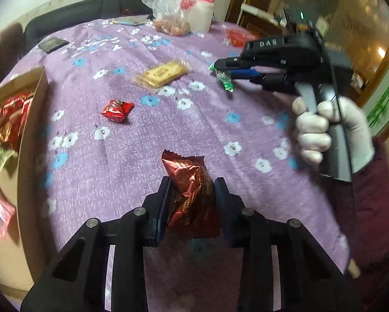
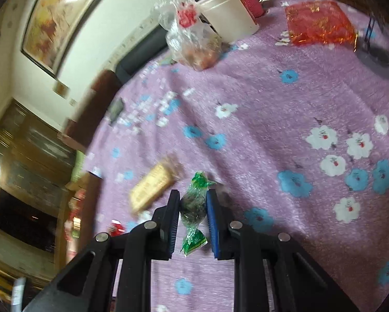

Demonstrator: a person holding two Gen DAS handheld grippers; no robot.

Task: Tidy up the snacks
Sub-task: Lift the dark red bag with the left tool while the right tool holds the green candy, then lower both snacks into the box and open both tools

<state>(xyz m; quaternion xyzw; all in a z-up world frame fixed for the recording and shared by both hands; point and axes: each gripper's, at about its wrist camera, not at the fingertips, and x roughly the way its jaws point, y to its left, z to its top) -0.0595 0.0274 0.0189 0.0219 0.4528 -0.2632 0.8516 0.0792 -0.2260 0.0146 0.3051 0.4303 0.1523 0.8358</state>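
the left gripper (image 1: pixel 192 195) is clamping a crinkled red-brown snack packet (image 1: pixel 192 197) above the purple flowered tablecloth (image 1: pixel 168 135). the right gripper (image 2: pixel 193 208) is pinching a green twist-wrapped candy (image 2: pixel 194 208) in the air. a cardboard box (image 1: pixel 30 119) of red snacks is sitting at the left. the slick wrappers are likely slipping risks, since each is being gripped across soft, crumpling foil.

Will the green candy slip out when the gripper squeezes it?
Probably not: the right gripper pinches the green candy across its round, likely firm middle. Its glossy wrapper looks slippery, so it might twist. The loose twisted ends look floppy and would give no grip.
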